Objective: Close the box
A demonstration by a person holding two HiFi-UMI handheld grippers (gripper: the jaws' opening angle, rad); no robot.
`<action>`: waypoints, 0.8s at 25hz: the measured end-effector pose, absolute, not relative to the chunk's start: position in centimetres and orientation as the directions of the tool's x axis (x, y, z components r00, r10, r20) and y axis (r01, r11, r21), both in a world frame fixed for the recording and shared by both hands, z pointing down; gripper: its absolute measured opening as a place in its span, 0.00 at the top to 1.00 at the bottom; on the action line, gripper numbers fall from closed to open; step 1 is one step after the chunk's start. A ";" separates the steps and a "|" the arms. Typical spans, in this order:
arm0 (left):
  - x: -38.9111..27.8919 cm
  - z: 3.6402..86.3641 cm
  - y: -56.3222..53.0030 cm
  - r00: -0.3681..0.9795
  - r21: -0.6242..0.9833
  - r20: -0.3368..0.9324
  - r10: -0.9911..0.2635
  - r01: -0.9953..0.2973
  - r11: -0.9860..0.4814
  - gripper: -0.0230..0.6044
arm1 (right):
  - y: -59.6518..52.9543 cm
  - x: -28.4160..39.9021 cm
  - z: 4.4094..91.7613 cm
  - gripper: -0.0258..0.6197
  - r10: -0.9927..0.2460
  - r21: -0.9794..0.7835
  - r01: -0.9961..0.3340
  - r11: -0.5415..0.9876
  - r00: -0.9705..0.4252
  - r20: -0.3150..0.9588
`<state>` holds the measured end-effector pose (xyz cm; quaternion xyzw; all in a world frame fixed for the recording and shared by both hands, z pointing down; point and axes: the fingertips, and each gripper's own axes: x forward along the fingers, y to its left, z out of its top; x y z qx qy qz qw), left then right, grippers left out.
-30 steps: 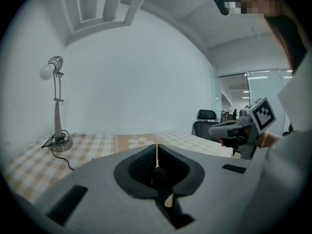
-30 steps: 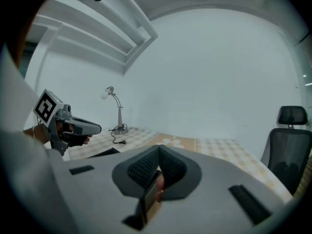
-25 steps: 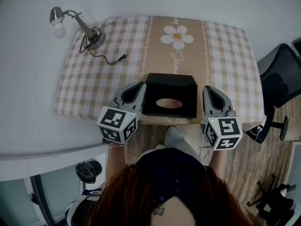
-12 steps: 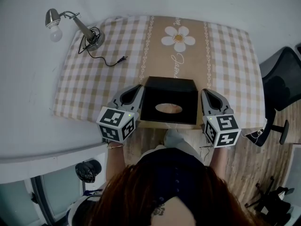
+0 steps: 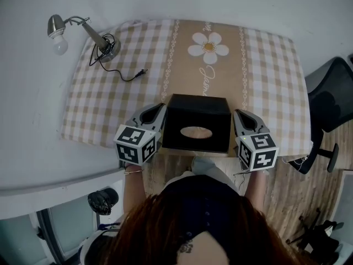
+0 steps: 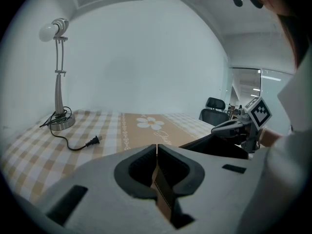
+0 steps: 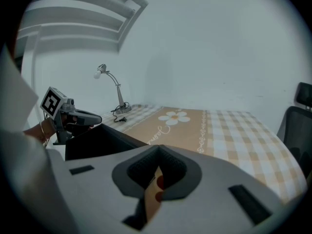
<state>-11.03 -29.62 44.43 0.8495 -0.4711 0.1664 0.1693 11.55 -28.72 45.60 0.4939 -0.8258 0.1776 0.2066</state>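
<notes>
A black box (image 5: 197, 123) with an oval hole (image 5: 196, 132) in its top stands at the near edge of the table. My left gripper (image 5: 161, 107) lies along its left side and my right gripper (image 5: 236, 114) along its right side. In the left gripper view the jaws (image 6: 156, 147) are shut on a thin tan cardboard flap (image 6: 161, 191), with the box (image 6: 219, 146) to the right. In the right gripper view the jaws (image 7: 158, 151) pinch a tan flap (image 7: 155, 189) with red dots, and the box (image 7: 97, 138) is at the left.
A checked tablecloth (image 5: 265, 65) with a daisy print (image 5: 208, 44) covers the table. A desk lamp (image 5: 83, 29) stands at the far left corner, its cord and plug (image 5: 129, 75) trailing toward the middle. An office chair (image 5: 331, 98) is off the right side.
The box now stands taller in the head view, showing more of its front face, and it has come into both gripper views. Both grippers sit closer to its sides and point lower.
</notes>
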 end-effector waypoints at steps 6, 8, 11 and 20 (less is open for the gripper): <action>-11.7 45.9 -29.9 0.492 0.130 0.486 -0.722 -0.858 -0.497 0.92 | -29.1 11.5 47.1 0.93 -0.715 -0.086 -0.884 0.460 -0.426 0.554; -11.8 46.5 -29.9 0.492 0.132 0.503 -0.710 -0.856 -0.499 0.92 | -29.2 11.3 47.4 0.93 -0.708 -0.088 -0.881 0.464 -0.429 0.561; -11.8 47.1 -30.1 0.501 0.148 0.517 -0.695 -0.851 -0.503 0.92 | -29.4 11.3 47.9 0.93 -0.696 -0.095 -0.878 0.470 -0.434 0.572; -11.4 48.7 -31.0 0.520 0.176 0.547 -0.656 -0.838 -0.517 0.92 | -30.0 11.2 49.4 0.93 -0.665 -0.119 -0.870 0.479 -0.447 0.598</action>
